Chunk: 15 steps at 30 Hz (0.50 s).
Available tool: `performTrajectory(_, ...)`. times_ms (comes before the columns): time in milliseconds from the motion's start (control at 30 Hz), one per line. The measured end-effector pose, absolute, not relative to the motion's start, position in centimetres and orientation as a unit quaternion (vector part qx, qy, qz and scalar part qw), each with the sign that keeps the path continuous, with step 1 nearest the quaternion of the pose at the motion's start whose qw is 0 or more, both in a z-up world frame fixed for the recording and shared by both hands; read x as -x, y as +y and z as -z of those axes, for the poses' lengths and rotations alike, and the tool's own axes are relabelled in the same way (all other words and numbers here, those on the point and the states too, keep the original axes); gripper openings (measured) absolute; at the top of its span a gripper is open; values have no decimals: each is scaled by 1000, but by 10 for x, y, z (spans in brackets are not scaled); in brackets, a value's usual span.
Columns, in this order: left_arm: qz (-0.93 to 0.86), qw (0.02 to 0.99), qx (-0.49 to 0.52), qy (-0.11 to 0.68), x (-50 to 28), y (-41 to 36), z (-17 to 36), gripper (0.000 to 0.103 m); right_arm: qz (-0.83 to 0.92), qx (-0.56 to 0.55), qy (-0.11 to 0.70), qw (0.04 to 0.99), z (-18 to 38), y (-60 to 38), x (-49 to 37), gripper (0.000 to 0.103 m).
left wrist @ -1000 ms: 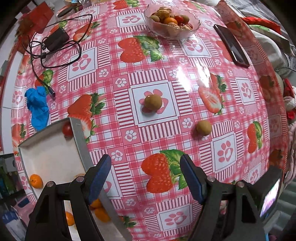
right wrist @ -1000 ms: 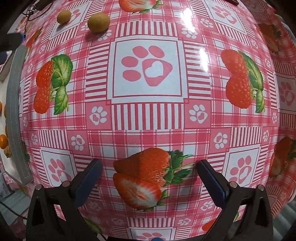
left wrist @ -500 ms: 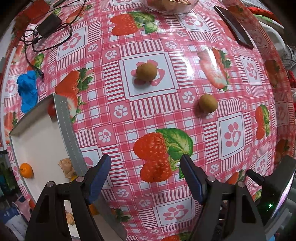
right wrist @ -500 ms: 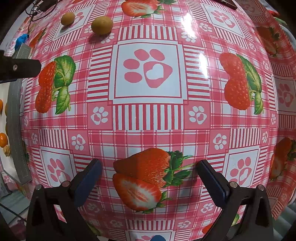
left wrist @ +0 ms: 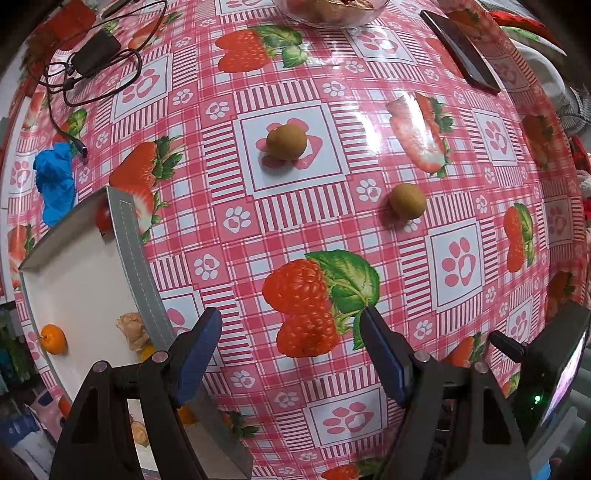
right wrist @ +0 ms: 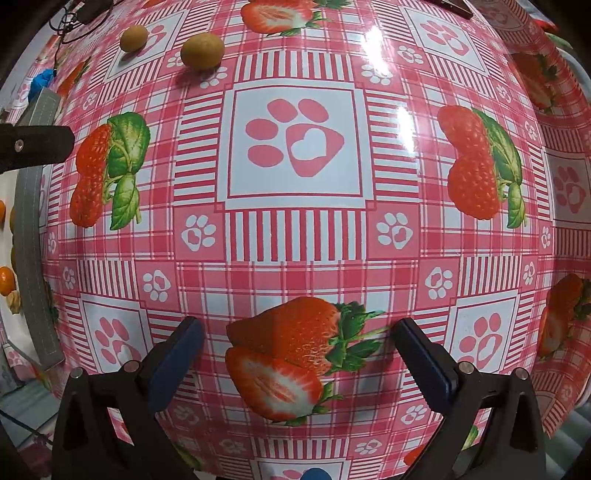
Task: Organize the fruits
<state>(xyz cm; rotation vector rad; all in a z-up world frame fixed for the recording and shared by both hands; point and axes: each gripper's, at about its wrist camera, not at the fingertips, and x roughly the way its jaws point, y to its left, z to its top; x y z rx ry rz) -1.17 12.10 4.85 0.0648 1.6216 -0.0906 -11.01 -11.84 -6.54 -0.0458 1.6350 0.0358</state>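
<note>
Two brown-green round fruits lie on the strawberry-print tablecloth: one (left wrist: 286,141) on a paw square, one (left wrist: 407,201) further right. They also show far up-left in the right wrist view, as a nearer fruit (right wrist: 202,50) and a farther fruit (right wrist: 134,38). A grey-walled white tray (left wrist: 127,236) at left holds a small orange (left wrist: 53,338), a red fruit (left wrist: 103,218) and a husked fruit (left wrist: 133,329). My left gripper (left wrist: 291,332) is open and empty above the cloth, well short of the fruits. My right gripper (right wrist: 295,343) is open and empty.
A glass bowl of mixed fruit (left wrist: 334,11) stands at the far edge. A black phone (left wrist: 460,55) lies far right, a charger with cable (left wrist: 94,55) far left, a blue crumpled object (left wrist: 55,182) beside the tray. The left gripper's arm (right wrist: 33,147) reaches in at the right view's left.
The left gripper has moved forward and to the right over the table; the two fruits now sit nearer and lower in its view. The right gripper has barely moved.
</note>
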Motion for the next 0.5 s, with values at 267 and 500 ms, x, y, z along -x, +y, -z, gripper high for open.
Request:
performTrajectory(267, 38, 686, -28, 726, 12, 125, -50, 80, -17, 21, 729, 684, 67, -121, 108, 103)
performTrajectory(500, 39, 687, -28, 725, 12, 125, -51, 80, -17, 22, 729, 684, 67, -120, 107, 103)
